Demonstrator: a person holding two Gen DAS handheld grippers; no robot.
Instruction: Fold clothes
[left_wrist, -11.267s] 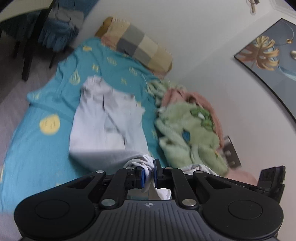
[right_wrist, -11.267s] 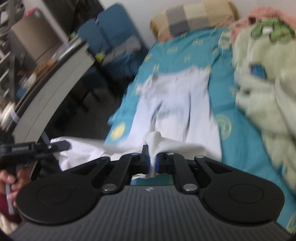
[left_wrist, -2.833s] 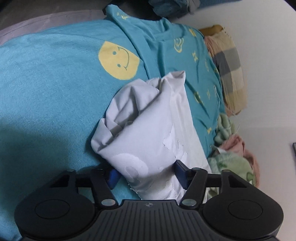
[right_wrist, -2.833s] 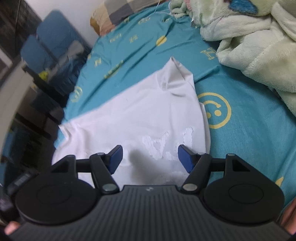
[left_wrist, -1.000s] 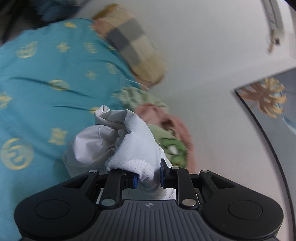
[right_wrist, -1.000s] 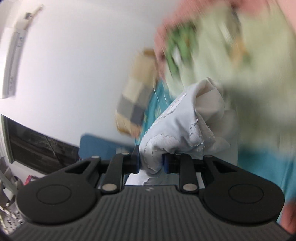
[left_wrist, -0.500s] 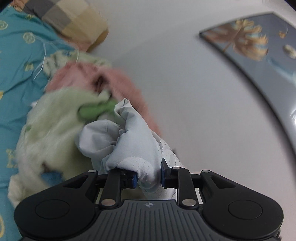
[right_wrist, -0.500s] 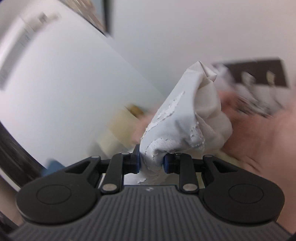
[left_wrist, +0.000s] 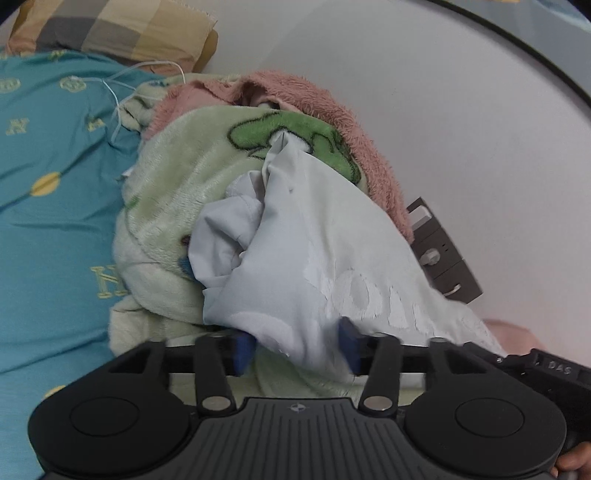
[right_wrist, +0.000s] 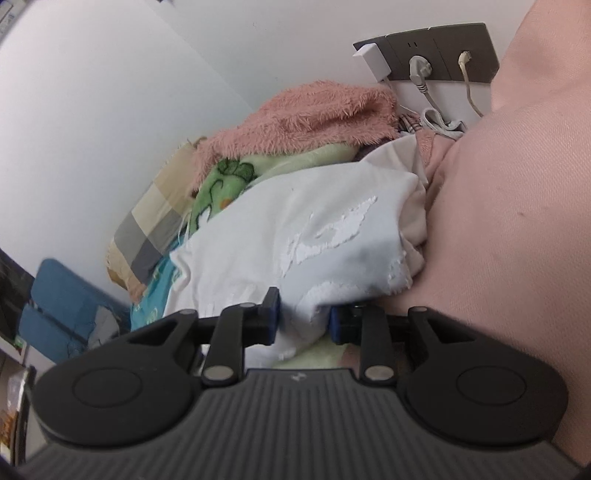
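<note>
Released white garment (left_wrist: 317, 251), now on fleece blanket (left_wrist: 173, 192)

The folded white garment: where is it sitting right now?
The white garment lies on the green fleece blanket beside the wall, below the pink fuzzy blanket, just ahead of both open tongs.

This is a bedroom in a home. A bed (left_wrist: 55, 221) wears a teal sheet printed with yellow motifs, with a checked pillow (left_wrist: 122, 26) at its head against a plain white wall (left_wrist: 424, 110). Fleece blankets, one green (left_wrist: 177, 192) and one pink (right_wrist: 314, 114), lie heaped beside a wall socket panel (right_wrist: 439, 55) with a charger and plugs in it.
</note>
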